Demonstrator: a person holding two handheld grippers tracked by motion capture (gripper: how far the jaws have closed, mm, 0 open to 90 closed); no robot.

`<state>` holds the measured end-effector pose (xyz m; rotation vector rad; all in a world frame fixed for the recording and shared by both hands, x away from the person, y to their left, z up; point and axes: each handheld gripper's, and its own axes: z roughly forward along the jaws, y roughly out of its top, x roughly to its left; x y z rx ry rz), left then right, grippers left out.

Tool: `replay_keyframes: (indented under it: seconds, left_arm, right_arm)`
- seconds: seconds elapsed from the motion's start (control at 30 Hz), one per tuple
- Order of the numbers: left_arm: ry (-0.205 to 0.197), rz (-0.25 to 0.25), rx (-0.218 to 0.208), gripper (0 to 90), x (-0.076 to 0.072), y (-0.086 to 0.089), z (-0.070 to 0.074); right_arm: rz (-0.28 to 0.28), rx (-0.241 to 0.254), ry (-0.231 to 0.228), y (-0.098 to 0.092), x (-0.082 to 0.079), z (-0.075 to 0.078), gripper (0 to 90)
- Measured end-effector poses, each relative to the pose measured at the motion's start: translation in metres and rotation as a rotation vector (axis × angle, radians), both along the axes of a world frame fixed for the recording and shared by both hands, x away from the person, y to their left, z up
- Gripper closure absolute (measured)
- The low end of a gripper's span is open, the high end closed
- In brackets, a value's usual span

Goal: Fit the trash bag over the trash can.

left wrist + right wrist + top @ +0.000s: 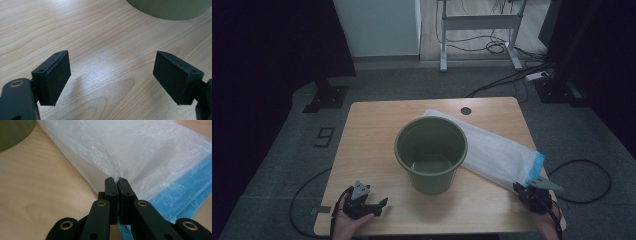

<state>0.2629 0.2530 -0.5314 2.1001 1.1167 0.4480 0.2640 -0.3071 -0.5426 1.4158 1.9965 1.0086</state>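
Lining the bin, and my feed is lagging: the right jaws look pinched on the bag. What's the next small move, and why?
Probably lift the right gripper a little, drawing the white plastic bag up off the wooden table. Its jaws are shut on a thin fold near the blue edge, while the left gripper sits open and idle beside the green bin. A small lift would test that pinch.

Both tongs are matt black. The left tongs [111, 75] carry flat rectangular pads [56, 77] with small screw holes along their top edges and a brass-ringed pivot. The right tongs [116, 181] have slim linked arms with brass-ringed pivots. Each bears a grey three-cornered plate [360, 188] and trails a black cable [302, 197].
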Motion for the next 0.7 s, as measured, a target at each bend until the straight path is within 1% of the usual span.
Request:
replay_keyframes:
  seconds: [0.07, 0.1, 0.13, 0.17, 0.23, 0.27, 0.3, 0.33, 0.37, 0.4, 0.43, 0.47, 0.5, 0.53, 0.57, 0.6, 0.63, 0.7]
  left_arm:
    - [0.002, 0.0, 0.002, 14.3, 0.0, 0.0, -0.001]
    - [0.002, 0.0, 0.002, 14.3, 0.0, 0.0, -0.001]
    - [0.003, -0.001, 0.004, 14.3, 0.0, 0.0, -0.001]
    - [0.003, -0.002, 0.004, 14.3, 0.0, 0.0, -0.001]
    - [0.002, -0.003, 0.003, 14.3, 0.0, 0.0, -0.001]
    - [0.002, -0.001, 0.001, 14.3, 0.0, 0.001, 0.0]
    - [0.002, -0.001, 0.001, 14.3, 0.0, 0.001, 0.0]
    - [0.001, 0.0, -0.001, 14.3, 0.0, 0.002, -0.001]
    - [0.002, 0.002, -0.003, 14.3, 0.001, 0.002, -0.001]
    - [0.002, 0.002, -0.003, 14.3, 0.001, 0.002, -0.001]
    - [0.002, 0.002, -0.002, 14.3, 0.001, 0.002, -0.001]
    - [0.002, 0.0, 0.0, 14.3, 0.0, 0.001, -0.001]
    - [0.002, 0.0, 0.0, 14.3, 0.0, 0.001, -0.001]
    - [0.001, -0.001, -0.001, 14.3, 0.0, 0.001, -0.001]
    - [0.001, -0.001, -0.001, 14.3, 0.0, 0.001, -0.001]
    - [0.001, 0.0, -0.001, 14.3, 0.0, 0.001, -0.001]
    - [0.001, 0.0, -0.001, 14.4, 0.0, 0.001, -0.001]
    - [0.002, -0.001, 0.002, 14.3, 0.0, 0.001, -0.001]
  right_arm:
    - [-0.018, -0.02, 0.007, -0.003, -0.009, -0.006, 83.9]
    - [-0.018, -0.02, 0.007, -0.003, -0.009, -0.006, 83.9]
    - [-0.023, -0.023, 0.013, -0.005, -0.012, -0.008, 81.3]
    - [-0.031, -0.019, 0.018, -0.006, -0.014, -0.01, 76.9]
    - [-0.05, -0.019, 0.011, -0.006, -0.015, -0.009, 64.3]
    - [-0.067, -0.016, -0.01, -0.002, -0.014, -0.006, 50.7]
    - [-0.067, -0.016, -0.01, -0.002, -0.014, -0.006, 50.7]
    - [-0.064, -0.01, -0.021, 0.002, -0.013, -0.004, 46.5]
    - [-0.045, -0.006, -0.037, 0.013, -0.009, 0.001, 38.6]
    - [-0.045, -0.006, -0.037, 0.013, -0.009, 0.001, 38.6]
    - [-0.033, -0.007, -0.045, 0.02, -0.006, 0.004, 36.3]
    - [0.002, -0.007, -0.059, 0.038, 0.0, 0.01, 32.6]
    - [0.002, -0.007, -0.059, 0.038, 0.0, 0.01, 32.6]
    - [0.016, -0.006, -0.063, 0.043, 0.002, 0.012, 32.4]
    - [0.055, -0.003, -0.07, 0.059, 0.009, 0.016, 32.2]
    - [0.073, 0.001, -0.071, 0.067, 0.013, 0.017, 32.2]
    - [0.073, 0.001, -0.071, 0.067, 0.013, 0.017, 32.2]
    - [0.103, -0.008, -0.08, 0.083, 0.027, 0.016, 32.4]
